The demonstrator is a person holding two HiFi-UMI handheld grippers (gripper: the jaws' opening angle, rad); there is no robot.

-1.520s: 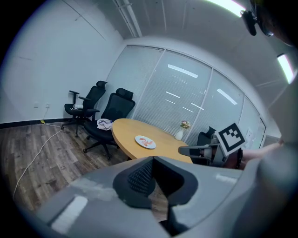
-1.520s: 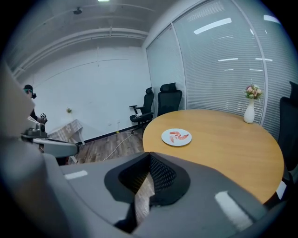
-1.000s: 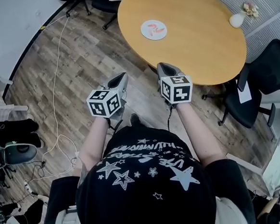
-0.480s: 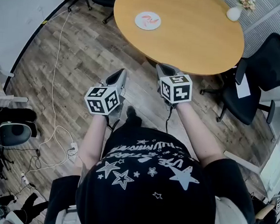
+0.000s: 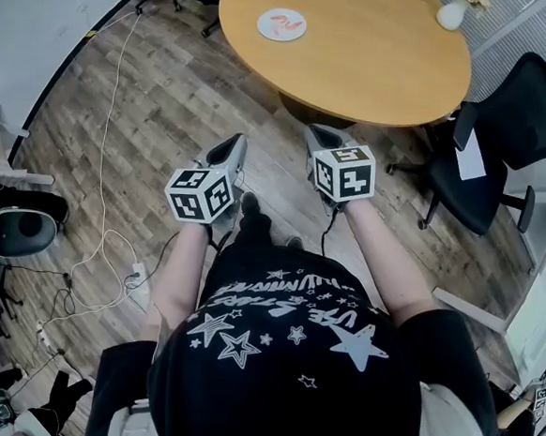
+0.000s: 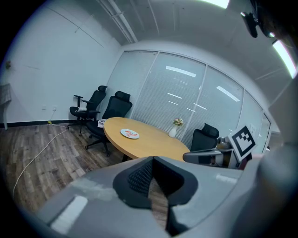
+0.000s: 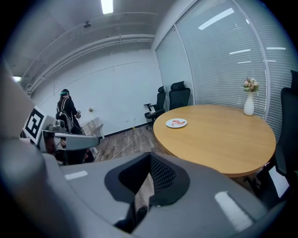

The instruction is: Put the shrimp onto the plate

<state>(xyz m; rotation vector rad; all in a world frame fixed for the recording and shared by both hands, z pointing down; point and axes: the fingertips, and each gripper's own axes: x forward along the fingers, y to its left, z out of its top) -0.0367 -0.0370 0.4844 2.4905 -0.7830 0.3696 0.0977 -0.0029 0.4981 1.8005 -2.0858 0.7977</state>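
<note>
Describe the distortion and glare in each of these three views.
Head view: wide-angle bend curves the floorboards, lighting even. Left gripper view: fisheye with black corners, light streaks glare on the glass wall. Right gripper view: same dark vignette, ceiling light blown out.

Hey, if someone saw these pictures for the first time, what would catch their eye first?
The left gripper and right gripper, boldly marked in black and white squares, held out empty over the wood floor. Beyond them stands the round wooden table, carrying a white plate of pink pieces and a small vase.
</note>
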